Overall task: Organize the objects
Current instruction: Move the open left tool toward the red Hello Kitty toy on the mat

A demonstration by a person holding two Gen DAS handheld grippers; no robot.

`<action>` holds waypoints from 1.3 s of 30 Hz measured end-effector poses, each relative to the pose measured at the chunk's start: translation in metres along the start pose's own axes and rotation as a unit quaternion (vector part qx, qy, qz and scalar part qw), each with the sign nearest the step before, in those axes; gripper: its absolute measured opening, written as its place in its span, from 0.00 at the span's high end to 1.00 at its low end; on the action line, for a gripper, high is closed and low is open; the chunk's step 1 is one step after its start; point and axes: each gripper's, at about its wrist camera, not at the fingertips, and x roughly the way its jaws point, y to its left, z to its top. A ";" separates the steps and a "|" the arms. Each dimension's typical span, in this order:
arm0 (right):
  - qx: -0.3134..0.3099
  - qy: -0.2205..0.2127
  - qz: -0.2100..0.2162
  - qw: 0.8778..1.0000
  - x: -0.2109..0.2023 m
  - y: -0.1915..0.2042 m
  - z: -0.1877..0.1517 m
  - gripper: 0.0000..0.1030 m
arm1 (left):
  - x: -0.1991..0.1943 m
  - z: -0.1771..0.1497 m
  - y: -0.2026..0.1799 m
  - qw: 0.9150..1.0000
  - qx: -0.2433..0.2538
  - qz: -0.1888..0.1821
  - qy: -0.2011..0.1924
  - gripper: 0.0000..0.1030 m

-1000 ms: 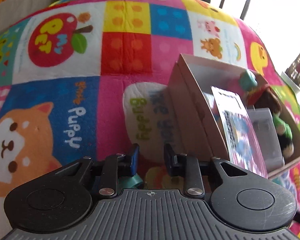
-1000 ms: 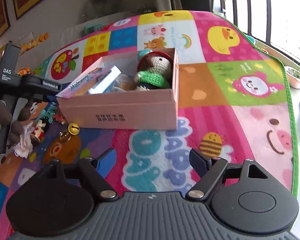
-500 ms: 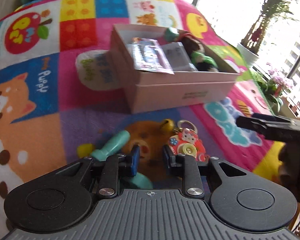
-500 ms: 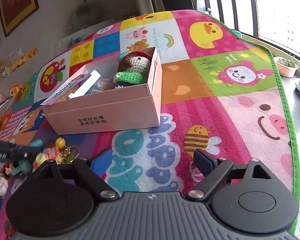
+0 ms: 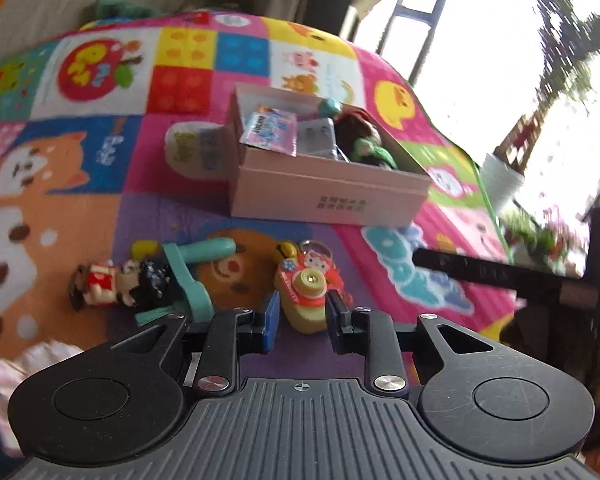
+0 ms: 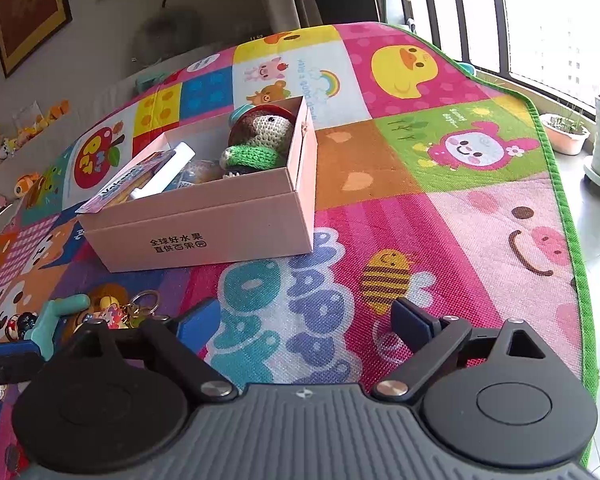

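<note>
1. Left wrist view, step in hand: approach to a loose toy. Left claw (image 5: 302, 316) part open, nothing held, low over the play mat (image 5: 148, 216), with the toy camera keychain (image 5: 306, 286) just ahead of and between the fingertips. Contact with either finger not discernible.
2. Left wrist view, other loose items: teal toy (image 5: 190, 270) and small figurine (image 5: 116, 282) lying side by side on the mat, left of the keychain; yellow bell (image 5: 287, 248) at the keychain's far end.
3. Left wrist view, destination: pink box (image 5: 324, 196) farther off on the mat, open-topped, already holding a printed packet (image 5: 270, 128), a grey case (image 5: 316, 138) and a knitted doll (image 5: 364, 140).
4. Left wrist view, next move, as a judgement: short advance to straddle the keychain, closure across its body, then lift and carry to the box. Ring and bell likely to dangle.
5. Left wrist view, pose: tilted downward, aimed toward the box, slight motion blur at the edges.
6. Right wrist view: right claw (image 6: 306, 322) wide open and empty, hovering above bare mat, well apart from every toy.
7. Right wrist view, layout: box ahead and to the left; keychain, teal toy and left claw at the lower left edge.
8. Right wrist view, pose: angled down across the mat, idle by appearance.
</note>
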 end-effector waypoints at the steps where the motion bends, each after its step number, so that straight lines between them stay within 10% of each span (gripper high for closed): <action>1: 0.002 -0.001 -0.001 1.000 0.000 -0.001 0.000 0.10 | 0.005 0.002 0.001 1.000 -0.017 -0.002 0.003 0.73; 24: 0.027 -0.009 0.008 1.000 -0.002 -0.008 0.000 0.06 | 0.074 0.042 -0.003 0.997 -0.074 0.000 0.011 0.52; 39: 0.041 -0.018 0.007 0.999 -0.006 -0.012 -0.001 0.06 | 0.045 0.022 -0.002 0.998 -0.033 -0.009 0.046 0.55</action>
